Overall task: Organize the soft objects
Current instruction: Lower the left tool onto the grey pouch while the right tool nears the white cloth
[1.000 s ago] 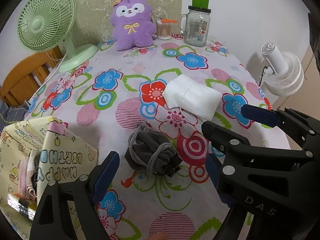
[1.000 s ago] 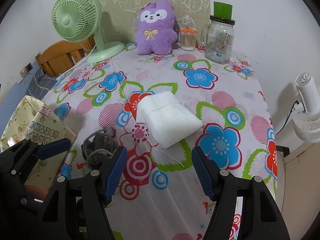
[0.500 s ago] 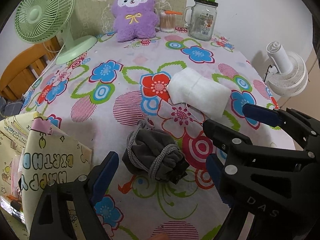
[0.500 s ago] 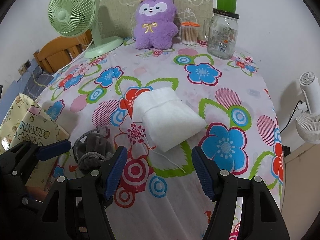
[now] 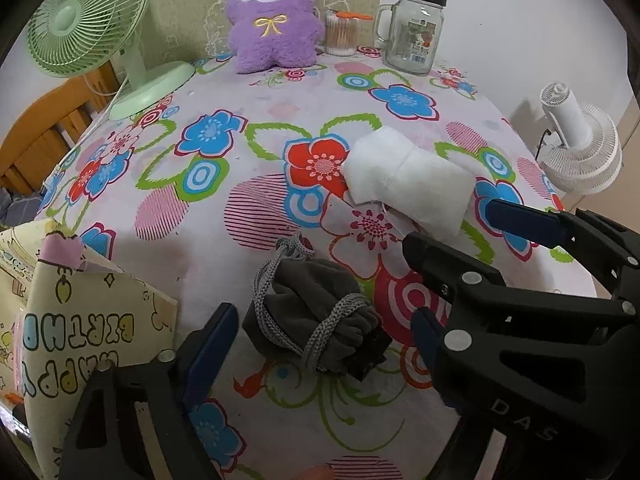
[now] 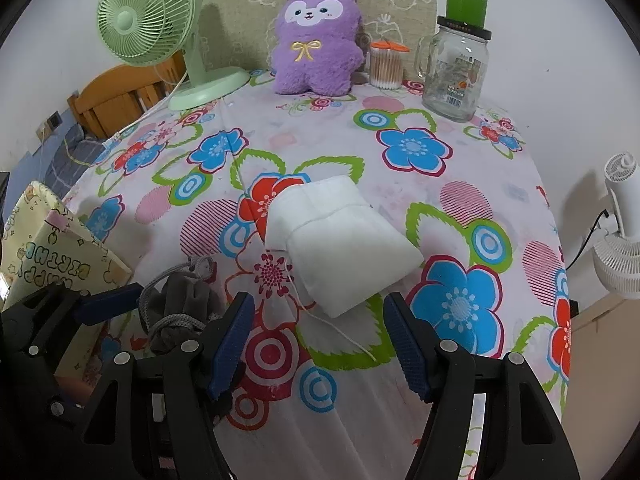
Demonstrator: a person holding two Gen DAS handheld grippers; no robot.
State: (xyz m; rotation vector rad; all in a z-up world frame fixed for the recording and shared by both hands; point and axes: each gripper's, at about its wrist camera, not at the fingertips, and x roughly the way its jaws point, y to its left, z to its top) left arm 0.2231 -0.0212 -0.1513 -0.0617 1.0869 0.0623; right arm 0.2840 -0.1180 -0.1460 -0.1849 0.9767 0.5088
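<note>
Left wrist view, grey pouch between closing left tongs, untouched

Left gripper angled down, jaws closing, right gripper open

the right gripper is held over the floral tablecloth with its jaws apart, nothing pinched between them. a white pouch is seen just ahead of the blue pads. off to the left a grey drawstring bag is framed by the left gripper, whose jaws are closing. a purple plush is propped at the back.
</note>
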